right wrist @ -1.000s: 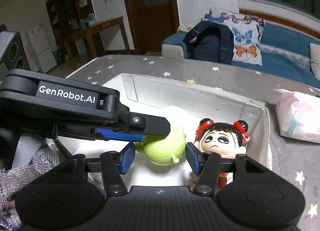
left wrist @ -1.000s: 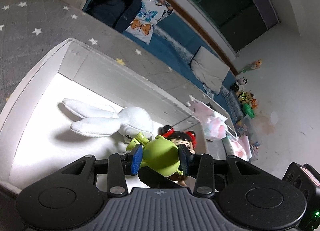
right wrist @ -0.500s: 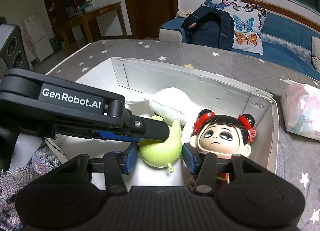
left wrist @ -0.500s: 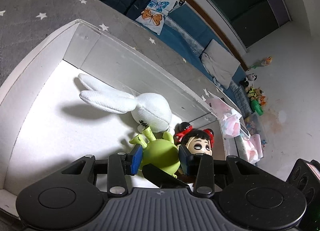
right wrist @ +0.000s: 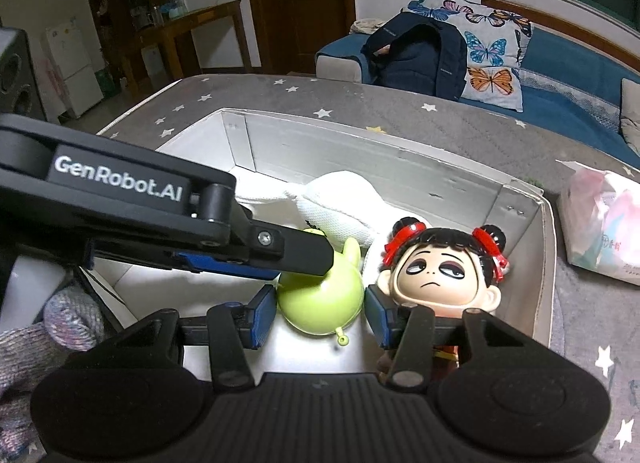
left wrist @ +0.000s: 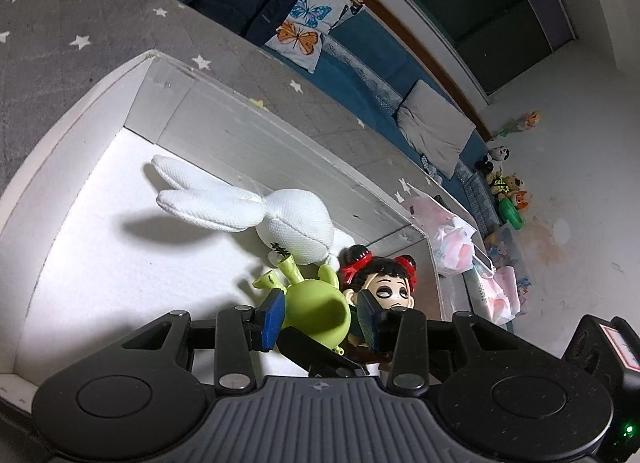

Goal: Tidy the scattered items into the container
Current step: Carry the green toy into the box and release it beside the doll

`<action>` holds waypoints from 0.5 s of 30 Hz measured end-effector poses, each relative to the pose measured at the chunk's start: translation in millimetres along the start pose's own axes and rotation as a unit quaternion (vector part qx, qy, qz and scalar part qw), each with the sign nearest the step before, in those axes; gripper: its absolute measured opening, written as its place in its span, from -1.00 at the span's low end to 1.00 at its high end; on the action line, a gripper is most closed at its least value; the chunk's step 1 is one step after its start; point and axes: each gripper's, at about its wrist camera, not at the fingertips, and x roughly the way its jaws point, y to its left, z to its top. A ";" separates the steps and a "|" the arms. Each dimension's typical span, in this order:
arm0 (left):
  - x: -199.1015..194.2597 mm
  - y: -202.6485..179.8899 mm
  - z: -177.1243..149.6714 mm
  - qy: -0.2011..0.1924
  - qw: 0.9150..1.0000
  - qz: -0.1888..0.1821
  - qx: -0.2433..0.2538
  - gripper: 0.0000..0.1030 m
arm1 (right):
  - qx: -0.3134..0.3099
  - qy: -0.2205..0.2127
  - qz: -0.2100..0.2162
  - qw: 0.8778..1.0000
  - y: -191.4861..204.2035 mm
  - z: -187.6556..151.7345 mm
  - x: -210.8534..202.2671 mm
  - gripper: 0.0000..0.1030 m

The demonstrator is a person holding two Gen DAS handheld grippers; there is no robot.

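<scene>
A white box (left wrist: 280, 159) (right wrist: 548, 231) sits on a grey starry cover. In it lie a white plush bunny (left wrist: 292, 223) (right wrist: 340, 203) and a big-headed doll with red bows (left wrist: 388, 287) (right wrist: 436, 275), which stands in the right corner. A green round toy (left wrist: 316, 315) (right wrist: 320, 303) hangs low inside the box, beside the doll. My left gripper (left wrist: 320, 317) is shut on it. My right gripper (right wrist: 320, 315) also has its pads against the toy's sides. One left finger (right wrist: 296, 251) crosses over the toy's top in the right wrist view.
A pink tissue pack (right wrist: 604, 223) (left wrist: 452, 235) lies right of the box. Behind the cover stands a blue sofa with a dark backpack (right wrist: 420, 55) and a butterfly pillow (right wrist: 488, 51). Silvery knit fabric (right wrist: 24, 343) shows at the lower left. Small toys (left wrist: 508, 195) sit on the far floor.
The right gripper's jaws have narrowed onto the green toy. Both grippers have sunk a little toward the box floor, with the toy closer to the bunny and doll.
</scene>
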 end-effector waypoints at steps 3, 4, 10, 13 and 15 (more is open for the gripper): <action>-4.3 -0.3 -0.7 -0.004 1.000 0.000 0.000 -0.18 | -0.005 -0.002 -0.002 1.000 2.3 -1.5 -1.9 -0.05; -5.5 -0.2 -0.5 -0.005 1.000 0.000 0.000 -0.18 | -0.005 -0.005 -0.002 1.000 2.6 -1.8 -3.2 -0.04; -18.5 -3.2 -4.1 -0.017 1.000 -0.001 0.005 -0.18 | -0.002 -0.019 0.000 1.000 3.0 -3.5 -14.3 -0.04; -24.9 -7.0 -7.6 -0.022 1.000 -0.002 0.010 -0.18 | 0.000 -0.029 0.002 1.000 3.9 -6.7 -24.3 -0.04; -30.0 -10.1 -10.8 -0.027 1.000 -0.001 0.015 -0.18 | 0.000 -0.037 0.001 0.999 4.7 -7.8 -31.2 -0.04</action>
